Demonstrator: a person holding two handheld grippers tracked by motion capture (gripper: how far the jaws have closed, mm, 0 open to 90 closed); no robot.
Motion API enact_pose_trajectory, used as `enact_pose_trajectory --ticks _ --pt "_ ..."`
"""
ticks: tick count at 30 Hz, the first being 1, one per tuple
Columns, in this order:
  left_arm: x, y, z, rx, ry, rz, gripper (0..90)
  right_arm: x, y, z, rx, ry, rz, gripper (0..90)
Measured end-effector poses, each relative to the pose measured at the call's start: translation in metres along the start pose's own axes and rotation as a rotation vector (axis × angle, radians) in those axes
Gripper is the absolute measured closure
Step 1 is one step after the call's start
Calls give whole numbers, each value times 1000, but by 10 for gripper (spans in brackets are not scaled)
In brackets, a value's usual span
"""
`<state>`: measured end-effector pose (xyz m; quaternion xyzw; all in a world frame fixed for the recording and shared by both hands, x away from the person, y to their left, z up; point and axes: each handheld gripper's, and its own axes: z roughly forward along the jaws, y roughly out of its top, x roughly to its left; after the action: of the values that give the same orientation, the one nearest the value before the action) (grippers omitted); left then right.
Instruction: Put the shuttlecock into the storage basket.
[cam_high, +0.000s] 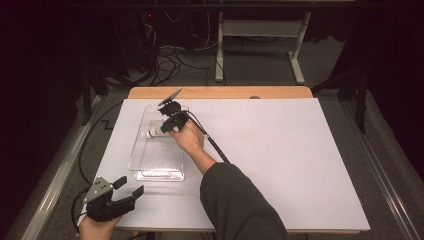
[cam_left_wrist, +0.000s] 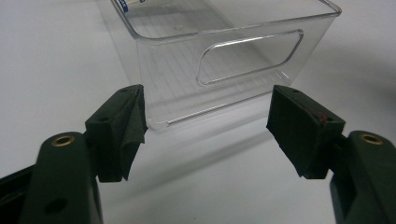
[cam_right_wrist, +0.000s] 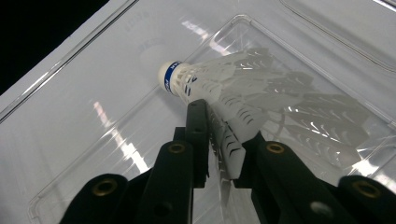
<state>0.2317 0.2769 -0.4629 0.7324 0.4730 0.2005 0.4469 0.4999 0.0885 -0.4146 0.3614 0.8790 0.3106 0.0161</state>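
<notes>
Inside clear bin (cam_high: 142, 152): right tongs (cam_right_wrist: 219, 140) pinching shuttlecock (cam_right_wrist: 210, 88).

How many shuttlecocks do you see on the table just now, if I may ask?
1: the shuttlecock is inside the clear bin, its skirt between the jaws of the right gripper. None seems hidden.

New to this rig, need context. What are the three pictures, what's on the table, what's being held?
No robot here: a person holds a two-jaw gripper in each hand. The high view looks down on the white table. The other two views come from cameras riding on each gripper, looking along its black jaws. On the table stands a clear plastic bin. The right gripper reaches into the bin with a white shuttlecock between its jaws, gripped by the feather skirt. The left gripper waits open in front of the bin's near end, holding nothing.
</notes>
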Motion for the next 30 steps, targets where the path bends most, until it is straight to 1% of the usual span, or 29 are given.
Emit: enact_pose_trajectory --ticks 6,9,14,22,25,30 --pt "0 0 0 -1 -1 1 294 1 1 -2 19 6 2 763" --pt "0 0 -1 -2 0 -1 294 1 0 -3 29 2 -5 747" --pt "0 0 -1 -1 1 -2 294 1 0 -7 49 4 3 727" --pt "0 0 -1 -2 1 -2 294 0 -1 -8 55 21 -1 714" --pt "0 0 -1 -3 1 -2 294 0 -1 -8 58 24 4 714" --pt "0 0 -2 -4 -1 0 295 2 -2 -9 69 21 -3 713"
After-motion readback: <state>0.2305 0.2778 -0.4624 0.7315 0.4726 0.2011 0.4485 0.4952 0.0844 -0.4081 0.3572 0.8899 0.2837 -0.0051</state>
